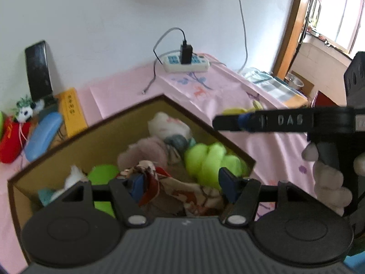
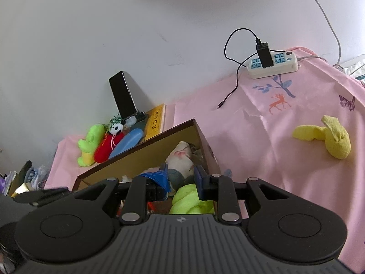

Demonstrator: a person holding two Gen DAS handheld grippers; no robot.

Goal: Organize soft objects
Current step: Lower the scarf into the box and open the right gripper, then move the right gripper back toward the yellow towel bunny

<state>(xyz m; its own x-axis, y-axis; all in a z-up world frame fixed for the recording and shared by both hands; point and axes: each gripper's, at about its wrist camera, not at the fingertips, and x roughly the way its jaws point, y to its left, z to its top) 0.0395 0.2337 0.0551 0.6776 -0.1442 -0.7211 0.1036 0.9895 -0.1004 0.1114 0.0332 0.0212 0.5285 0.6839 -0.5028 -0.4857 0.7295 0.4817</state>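
While the cardboard box (image 1: 95, 134) already holds a heap of soft items, one piece remains outside it: a yellow knotted cloth (image 2: 328, 138) lies alone on the pink sheet (image 2: 262, 137) covering the worktop, well apart from the box and to its right in the right wrist view. Inside the box are a lime-green plush (image 1: 212, 159), a white and pink cloth bundle (image 1: 168, 124) at the far corner, and a patterned fabric (image 1: 182, 191) nearest the camera.

The left tongs (image 1: 182, 182) stand open over the box, with the patterned fabric lying below and between the fingers; nothing is clamped. The right tongs (image 2: 181, 177) hover above the near edge of the box, their fingers apart with a clear gap and nothing gripped. Both are therefore empty.

In my judgement a deposit into the box has been completed and the work stands between placements. The next move calls for the right tongs to travel right across the sheet to the yellow cloth, come down over its knotted middle and close there, as the tails would likely slip. A separate cluster at the wall, including a green plush toy (image 2: 89, 143), a red plush (image 2: 107, 148) and a small panda (image 2: 116, 127), also awaits collection, probably by the left tongs.
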